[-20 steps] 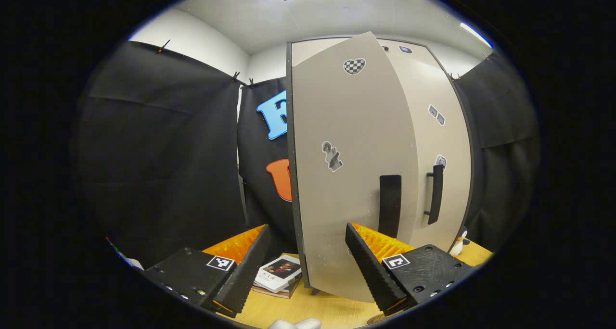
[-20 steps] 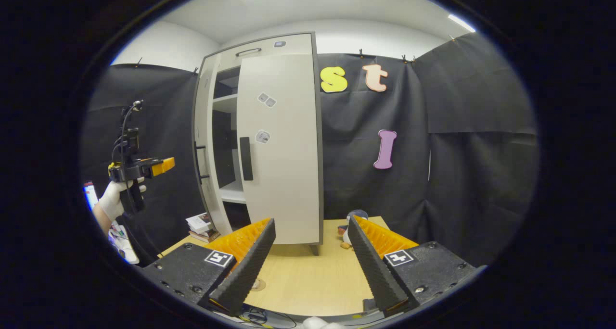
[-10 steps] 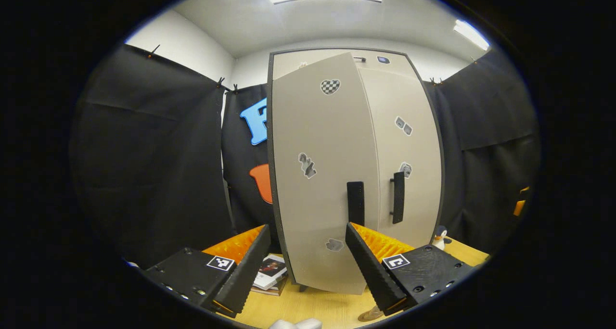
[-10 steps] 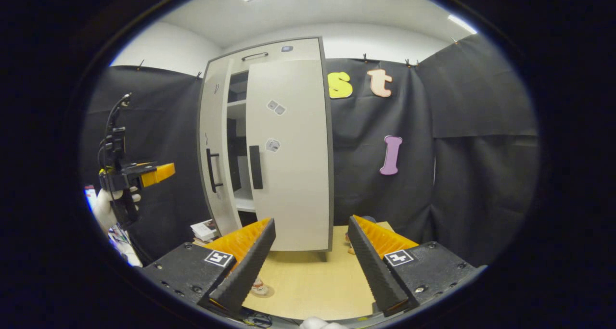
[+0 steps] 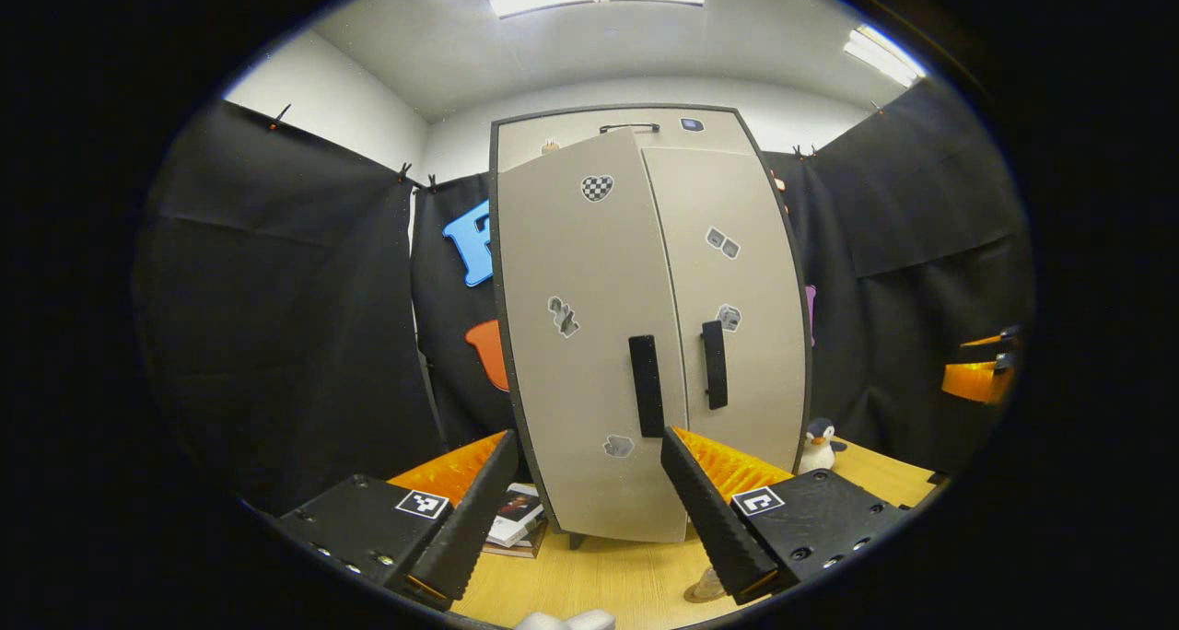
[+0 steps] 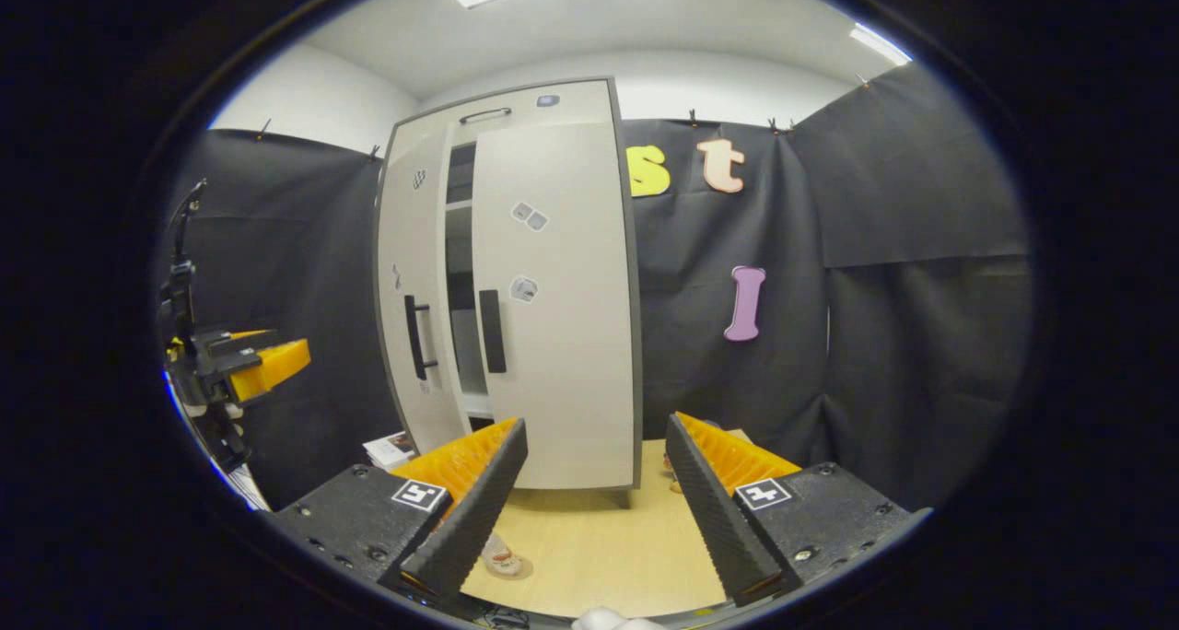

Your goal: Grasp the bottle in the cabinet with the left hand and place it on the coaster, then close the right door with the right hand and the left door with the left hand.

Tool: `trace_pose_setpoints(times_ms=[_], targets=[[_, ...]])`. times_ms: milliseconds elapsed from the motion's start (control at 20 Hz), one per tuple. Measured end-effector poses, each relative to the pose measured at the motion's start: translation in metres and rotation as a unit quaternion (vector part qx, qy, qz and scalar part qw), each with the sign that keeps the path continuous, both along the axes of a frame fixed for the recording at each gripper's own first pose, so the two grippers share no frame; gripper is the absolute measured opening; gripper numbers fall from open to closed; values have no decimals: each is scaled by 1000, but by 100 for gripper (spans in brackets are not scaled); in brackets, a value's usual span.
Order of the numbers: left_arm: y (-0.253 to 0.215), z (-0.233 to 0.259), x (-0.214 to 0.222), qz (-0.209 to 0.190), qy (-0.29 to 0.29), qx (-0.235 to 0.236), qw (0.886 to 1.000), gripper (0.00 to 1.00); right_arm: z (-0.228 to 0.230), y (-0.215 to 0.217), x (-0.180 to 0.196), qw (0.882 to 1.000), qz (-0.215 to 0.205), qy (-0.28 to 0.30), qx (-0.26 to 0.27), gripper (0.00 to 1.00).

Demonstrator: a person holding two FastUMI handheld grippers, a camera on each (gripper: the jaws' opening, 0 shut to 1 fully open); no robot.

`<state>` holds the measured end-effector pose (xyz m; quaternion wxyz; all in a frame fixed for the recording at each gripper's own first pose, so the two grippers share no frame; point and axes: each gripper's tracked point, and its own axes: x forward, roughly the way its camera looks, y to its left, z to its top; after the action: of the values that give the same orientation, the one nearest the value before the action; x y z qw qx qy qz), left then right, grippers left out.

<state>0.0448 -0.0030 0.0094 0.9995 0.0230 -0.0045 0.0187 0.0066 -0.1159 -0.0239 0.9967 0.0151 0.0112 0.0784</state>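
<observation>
while the left claw [image 5: 582, 510] stands wide with nothing between its orange and black fingers, it points at the tall grey cabinet [image 5: 645, 335] on the light wooden desk [image 5: 599, 579]. the left grey door [image 5: 580, 335] is not quite shut, and a dark gap shows beside it in the right gripper view. the right grey door [image 6: 553, 308] is shut. the right claw [image 6: 594, 501] is wide and holds nothing too. the small bottle [image 6: 502, 558] stands on the round coaster [image 6: 509, 570] on the desk, near its left finger.
</observation>
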Motion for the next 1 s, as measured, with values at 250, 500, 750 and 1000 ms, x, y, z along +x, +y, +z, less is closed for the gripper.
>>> trace_pose_setpoints(times_ms=[250,500,750,1000], targets=[[-3,-24,-28,1,25,-16,1000,96,-1,0,0,1000,-4,6,4,99],[13,-41,-43,21,38,-27,999,96,0,-2,0,1000,-19,6,-1,99],[24,-45,-47,26,39,-31,998,96,-3,-1,-1,1000,-24,15,-2,99],[27,-43,-46,27,36,-35,998,96,-2,0,-2,1000,-22,14,-4,99]])
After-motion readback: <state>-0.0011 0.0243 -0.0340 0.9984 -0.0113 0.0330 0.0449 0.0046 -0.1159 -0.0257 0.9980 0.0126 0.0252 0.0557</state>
